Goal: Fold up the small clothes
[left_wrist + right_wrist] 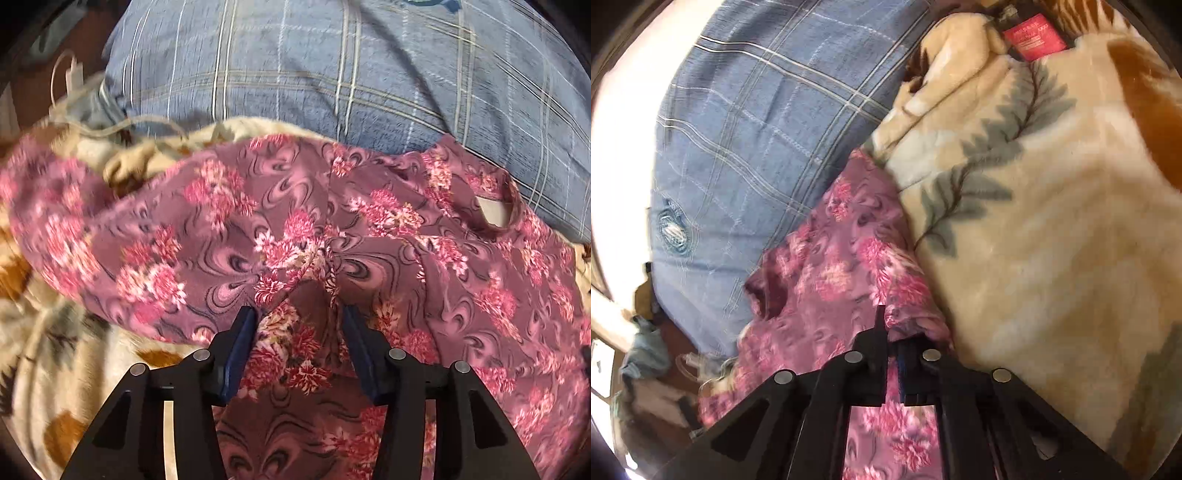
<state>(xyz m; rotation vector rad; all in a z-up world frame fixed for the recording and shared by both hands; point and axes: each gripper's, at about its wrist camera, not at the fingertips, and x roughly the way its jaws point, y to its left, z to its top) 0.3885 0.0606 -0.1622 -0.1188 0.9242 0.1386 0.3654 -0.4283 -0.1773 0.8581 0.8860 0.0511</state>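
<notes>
Nearest the left wrist camera, the left claw point(299, 325) stood about half open, and a raised pucker of the floral garment point(332, 229) sat between its blue pads point(243, 354); whether those pads were pressing the cloth could not be told, since a gap showed on either side of the bunch. In the right wrist view the right claw point(892, 332) was drawn almost shut, and a fold of the same pink-and-mauve garment point(827, 266) was pinched between its fingers. The garment began directly under and ahead of both claws, so neither hand had any reach to make. From the left claw the garment's long axis ran crosswise, left to right, with the neck opening point(495, 212) off to the right and farther away; from the right claw the cloth stretched up and away as a narrow strip. Judged from this, the coming fold would turn on carrying one end along that long axis over the other. The garment lay on a cream fleece blanket with leaf print point(1052, 221), which spread on a bed. Beyond it lay a blue plaid pillow point(332, 66). Farthest off, a red label point(1034, 37) showed at the blanket's edge. No container was visible in either view.
</notes>
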